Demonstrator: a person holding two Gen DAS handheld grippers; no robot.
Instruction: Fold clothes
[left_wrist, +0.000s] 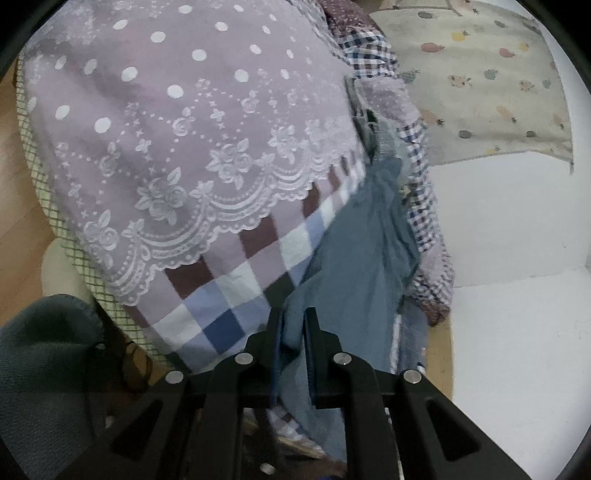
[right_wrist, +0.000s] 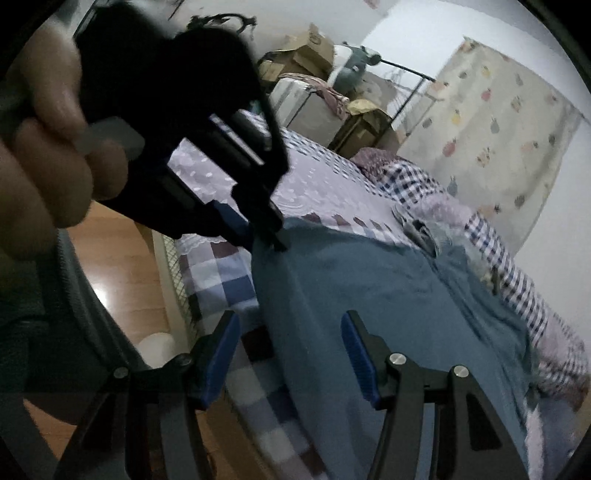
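- A blue garment (right_wrist: 388, 295) lies on the bed (left_wrist: 192, 122), near its checked edge; cardboard boxes (right_wrist: 310, 51) stand beyond the bed.
- Left hand-held gripper (left_wrist: 291, 332) pinches the garment's edge.
- Right hand-held gripper (right_wrist: 290, 354) hangs spread wide over the garment, empty.

We see a bed (right_wrist: 207, 273) standing on a wooden floor (right_wrist: 122, 266), its near edge showing a green lattice-patterned side. Over it lies a lilac bedspread (left_wrist: 192, 122) with white dots, a lace border and a checked hem. On the spread lies a blue-grey garment (right_wrist: 388, 295), flat in the right wrist view. Beside it, toward the wall, lies a navy-and-white checked cloth (right_wrist: 413, 181).
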